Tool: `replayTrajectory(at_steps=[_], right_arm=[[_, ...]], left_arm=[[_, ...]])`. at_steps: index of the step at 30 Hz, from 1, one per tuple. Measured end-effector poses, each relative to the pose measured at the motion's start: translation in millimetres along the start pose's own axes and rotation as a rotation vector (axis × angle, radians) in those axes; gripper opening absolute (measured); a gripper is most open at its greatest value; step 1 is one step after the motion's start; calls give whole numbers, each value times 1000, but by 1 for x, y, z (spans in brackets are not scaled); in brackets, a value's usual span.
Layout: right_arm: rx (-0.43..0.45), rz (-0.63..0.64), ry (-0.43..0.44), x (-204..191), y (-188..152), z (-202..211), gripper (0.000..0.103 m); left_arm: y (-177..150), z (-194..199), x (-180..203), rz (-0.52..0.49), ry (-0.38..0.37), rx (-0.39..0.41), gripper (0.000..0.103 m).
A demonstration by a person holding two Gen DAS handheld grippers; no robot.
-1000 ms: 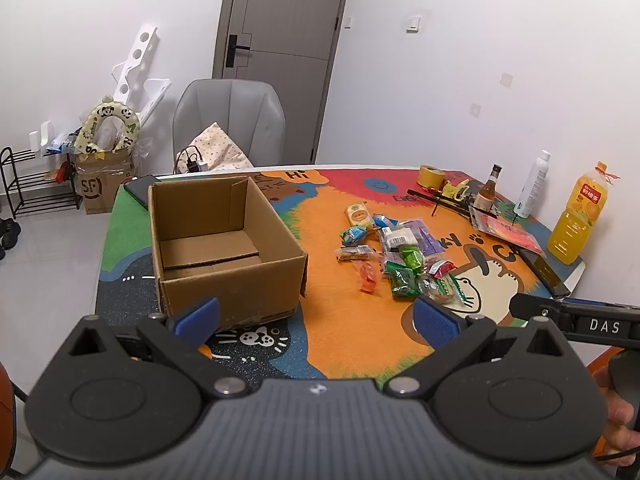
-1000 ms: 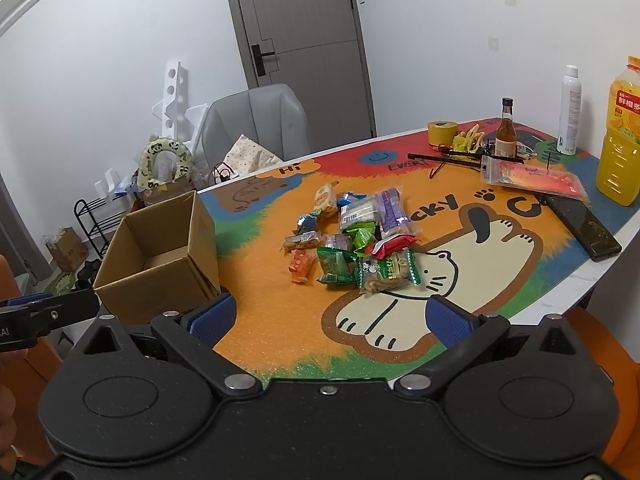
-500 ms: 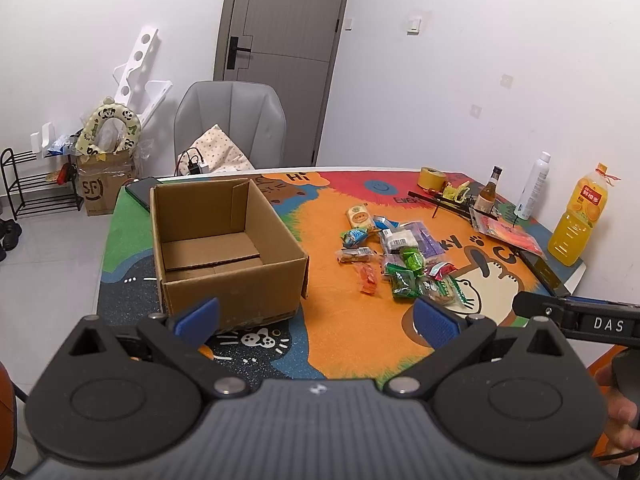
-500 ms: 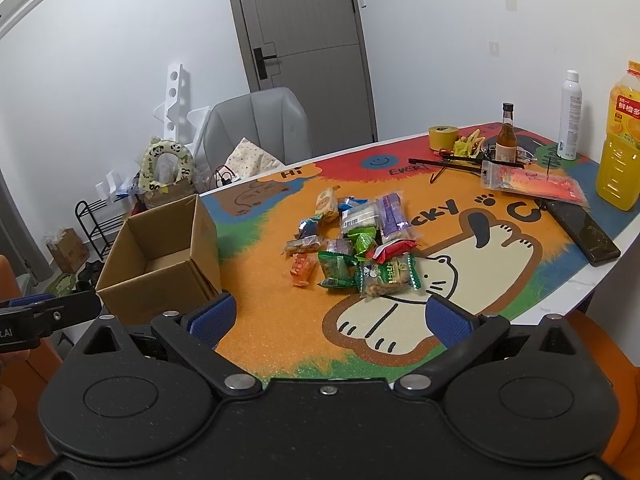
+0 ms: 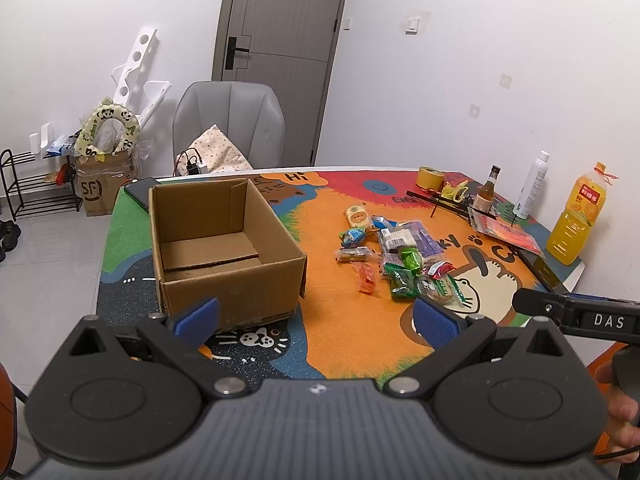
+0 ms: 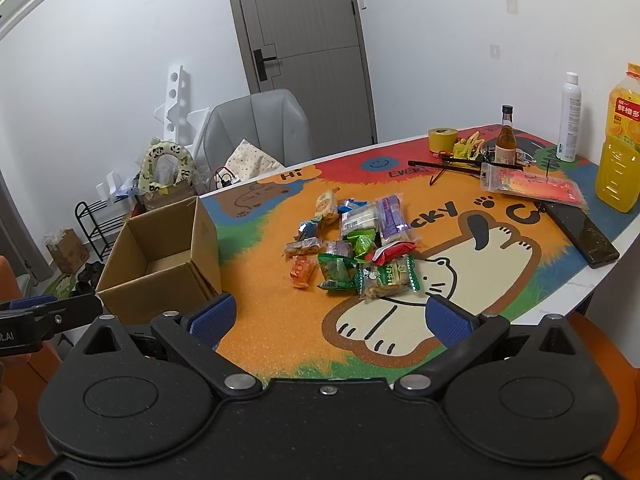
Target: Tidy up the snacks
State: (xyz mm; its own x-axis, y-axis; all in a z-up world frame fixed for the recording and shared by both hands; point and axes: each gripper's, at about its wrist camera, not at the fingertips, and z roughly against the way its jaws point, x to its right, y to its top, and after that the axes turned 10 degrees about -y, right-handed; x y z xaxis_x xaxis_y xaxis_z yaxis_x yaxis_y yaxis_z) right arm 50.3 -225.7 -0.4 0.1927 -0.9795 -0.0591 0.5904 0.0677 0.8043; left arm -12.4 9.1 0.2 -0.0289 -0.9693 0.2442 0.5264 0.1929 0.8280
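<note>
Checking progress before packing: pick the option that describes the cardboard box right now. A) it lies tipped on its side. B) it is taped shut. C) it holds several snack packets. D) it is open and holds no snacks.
D: the cardboard box stands upright with its top open and only bare cardboard inside, while the snack packets lie on the table mat beside it.

Left gripper [image 5: 316, 316]: matte black body with ribbed grey centre, two round discs, silver pivot screws, blue ribbed finger pads [image 5: 198, 317]. Right gripper [image 6: 328, 318] looks alike in smooth black; its side bears white letters "DAS". Bare fingers grip its handle.
</note>
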Motion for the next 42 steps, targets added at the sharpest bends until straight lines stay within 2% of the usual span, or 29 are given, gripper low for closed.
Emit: replayTrajectory(at_steps=[30, 42], right_arm=[[3, 2, 4, 0, 1, 0, 103], [-16, -9, -28, 16, -6, -24, 103]], left_arm=[[0, 0, 2, -1, 4, -1, 103], [4, -14, 16, -44, -18, -9, 103]])
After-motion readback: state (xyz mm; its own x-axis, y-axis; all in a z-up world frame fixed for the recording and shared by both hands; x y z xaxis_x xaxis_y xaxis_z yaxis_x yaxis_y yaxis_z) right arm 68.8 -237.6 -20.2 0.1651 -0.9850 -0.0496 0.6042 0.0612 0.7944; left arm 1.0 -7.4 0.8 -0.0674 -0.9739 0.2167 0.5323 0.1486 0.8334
